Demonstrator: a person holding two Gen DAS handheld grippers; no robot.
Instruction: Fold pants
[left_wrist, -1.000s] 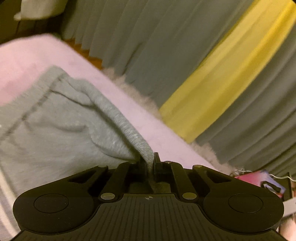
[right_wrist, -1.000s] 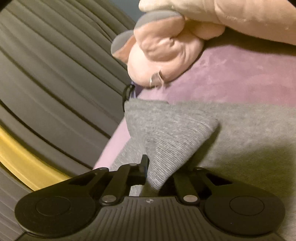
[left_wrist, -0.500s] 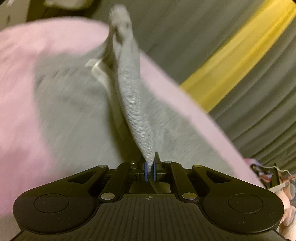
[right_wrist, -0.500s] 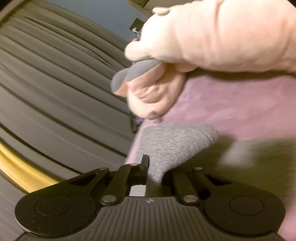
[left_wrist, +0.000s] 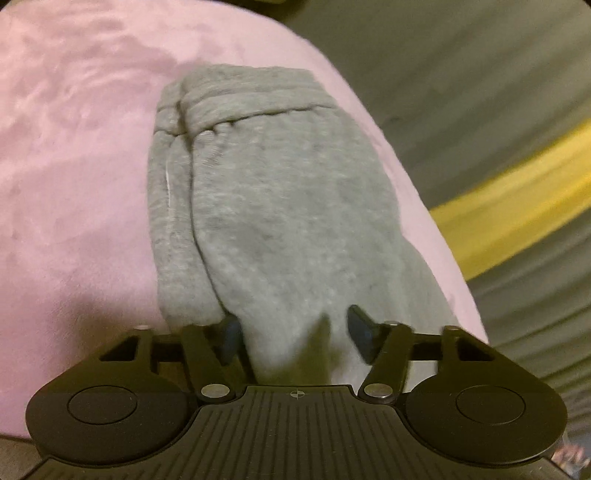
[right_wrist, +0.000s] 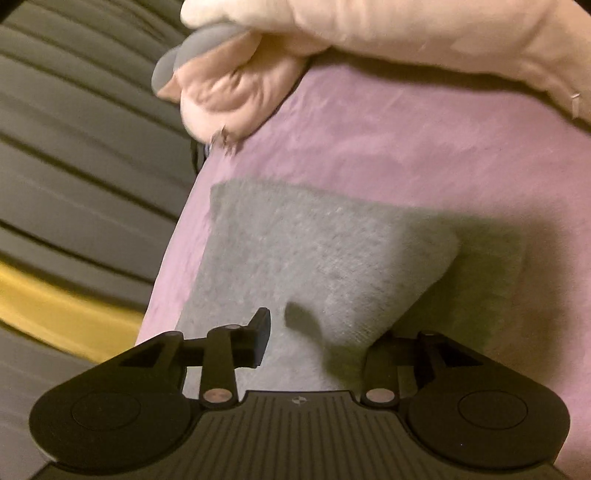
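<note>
1. Pink plush bedding carries the whole job; grey pleated curtains with a yellow band hang just beyond its far edge, and a pale pink stuffed toy lies on the bedding above the pants in the right wrist view
2. Grey sweatpants lie on the bedding as a narrow doubled bundle, the waistband at the end farthest from the left gripper
3. Left gripper has its jaws spread wide, with the near end of the pants lying loose between them
4. Right gripper is likewise parted, and a ribbed cuff corner of the pants drapes between its jaws, unpinched
5. Judged from this, a fold has just been laid and let go
6. Next likely calls for backing both grippers off the pants without dragging cloth, then pinching the near end again to fold toward the waistband, if another fold is wanted
</note>
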